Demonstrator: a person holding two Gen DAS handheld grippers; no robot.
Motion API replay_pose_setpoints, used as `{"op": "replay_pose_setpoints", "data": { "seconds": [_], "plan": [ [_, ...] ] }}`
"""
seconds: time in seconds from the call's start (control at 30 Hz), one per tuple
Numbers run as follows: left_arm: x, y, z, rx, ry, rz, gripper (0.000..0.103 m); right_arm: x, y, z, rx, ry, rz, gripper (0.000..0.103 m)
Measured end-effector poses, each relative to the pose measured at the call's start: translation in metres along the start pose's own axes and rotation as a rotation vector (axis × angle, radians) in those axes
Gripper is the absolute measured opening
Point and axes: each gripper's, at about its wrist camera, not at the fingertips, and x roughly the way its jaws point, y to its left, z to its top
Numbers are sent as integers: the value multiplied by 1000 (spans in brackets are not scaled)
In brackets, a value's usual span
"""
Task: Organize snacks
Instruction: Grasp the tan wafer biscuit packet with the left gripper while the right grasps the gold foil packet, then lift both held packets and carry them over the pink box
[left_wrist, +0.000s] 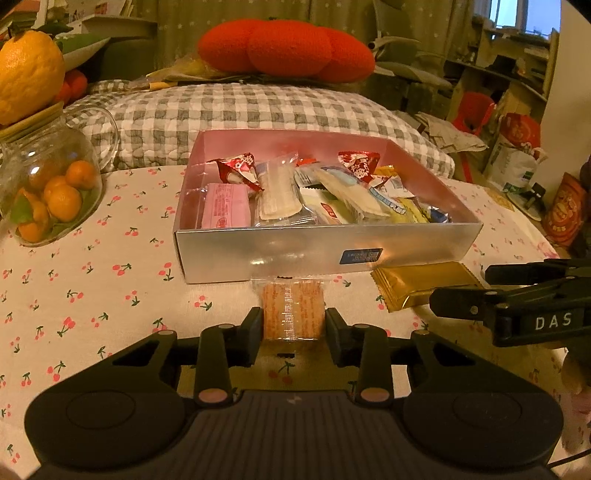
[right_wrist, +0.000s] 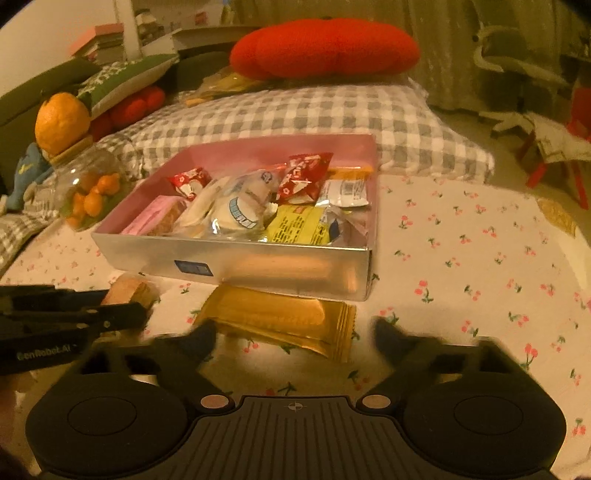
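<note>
two grippers: left gripper (left_wrist: 293, 321) clamps cracker pack (left_wrist: 293, 310); right gripper (right_wrist: 295, 332) wide open, empty.

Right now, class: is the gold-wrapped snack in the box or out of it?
Out. The gold-wrapped snack lies on the cherry-print tablecloth against the silver box's front wall, ahead of the open right tongs.

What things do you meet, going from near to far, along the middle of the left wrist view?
Left gripper, shut on the orange cracker pack → silver snack box holding wrapped snacks → grey checked cushion → red plush cushion.
</note>
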Motion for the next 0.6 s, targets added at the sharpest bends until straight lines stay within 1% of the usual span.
{"op": "replay_pose_setpoints", "data": {
  "seconds": [0.07, 0.23, 0.33, 0.47, 0.6],
  "plan": [
    [0, 1, 0, -1, -1, 0, 33, 2, 2, 1, 18, 15, -2, 100],
    [-1, 2, -1, -9, -3, 2, 33, 10, 9, 7, 25, 17, -26, 101],
    [0, 3, -2, -8, -3, 4, 34, 17, 15, 10, 31, 18, -37, 103],
    [0, 3, -2, -5, -5, 2, 34, 26, 30, 10, -31, 27, -106, 103],
    [-1, 4, -2, -8, -5, 1, 33, 27, 37, 6, -75, 15, -126, 101]
  ]
}}
